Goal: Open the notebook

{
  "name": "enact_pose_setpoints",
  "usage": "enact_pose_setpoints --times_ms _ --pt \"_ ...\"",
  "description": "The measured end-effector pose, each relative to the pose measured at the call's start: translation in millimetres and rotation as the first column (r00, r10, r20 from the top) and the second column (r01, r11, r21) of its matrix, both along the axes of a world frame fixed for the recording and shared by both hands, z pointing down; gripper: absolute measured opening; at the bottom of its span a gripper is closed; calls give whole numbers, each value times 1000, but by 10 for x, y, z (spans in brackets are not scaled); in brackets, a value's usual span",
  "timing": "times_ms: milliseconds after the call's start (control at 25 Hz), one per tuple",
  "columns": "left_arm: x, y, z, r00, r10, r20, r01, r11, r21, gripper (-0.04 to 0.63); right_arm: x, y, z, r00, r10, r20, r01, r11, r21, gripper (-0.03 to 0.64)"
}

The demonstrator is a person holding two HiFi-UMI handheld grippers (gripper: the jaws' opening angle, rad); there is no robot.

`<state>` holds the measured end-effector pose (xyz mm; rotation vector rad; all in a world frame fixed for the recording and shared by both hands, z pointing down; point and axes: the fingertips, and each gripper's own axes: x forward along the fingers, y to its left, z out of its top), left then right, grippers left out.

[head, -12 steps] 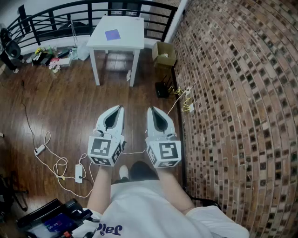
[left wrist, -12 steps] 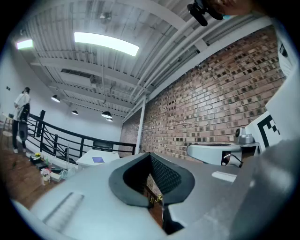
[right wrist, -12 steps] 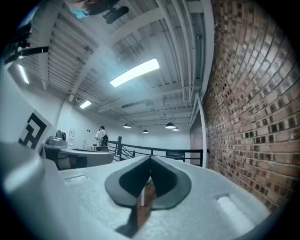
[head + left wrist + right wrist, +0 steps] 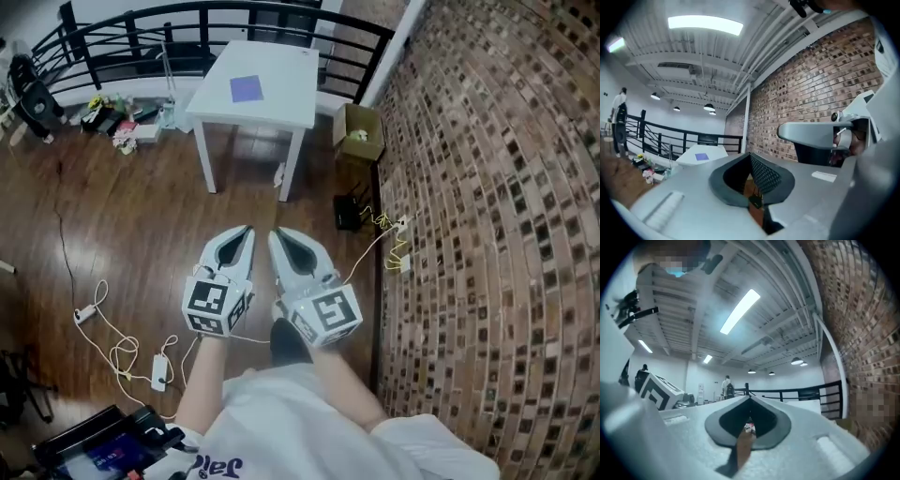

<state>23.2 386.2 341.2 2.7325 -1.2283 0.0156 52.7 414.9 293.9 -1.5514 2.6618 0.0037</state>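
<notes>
We hold the left tool (image 4: 247, 230) and the right tool (image 4: 274, 233) close to our body, side by side and pointing level. Both tools are pressed together at the tips, with nothing in them. Below them is the wood floor (image 4: 122, 225), and a white cable (image 4: 114, 336) curls on it to our left. Farther off stands the white desk (image 4: 286, 98). The purple notebook (image 4: 247, 89) lies shut near the middle of the desk, a little toward its left edge. We are well apart from it, so the task has not begun. We think the flat cover may be hard to catch. If a tool pushes instead of pinching, the notebook could slide toward a desk edge. A tool pressed together cannot grab, so it must spread first.
</notes>
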Motion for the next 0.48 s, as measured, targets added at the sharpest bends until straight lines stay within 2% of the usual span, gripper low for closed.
enact_pose_setpoints --times_ms 120,200,320,480 --pt "293 -673 -308 999 -23 -22 26 994 103 15 250 -640 -188 997 6 -81 0 997 74 -11" --pt "456 -1081 -458 999 -47 -13 48 988 146 15 476 -1071 -291 996 8 -84 0 996 94 -11" --pt "565 -1544 -524 996 -87 -3 86 984 156 15 753 -1605 -347 998 -10 -58 15 995 94 -11" --pt "559 -2096 -402 991 -128 25 124 985 117 15 878 -2230 -174 998 -25 -59 26 999 25 -11"
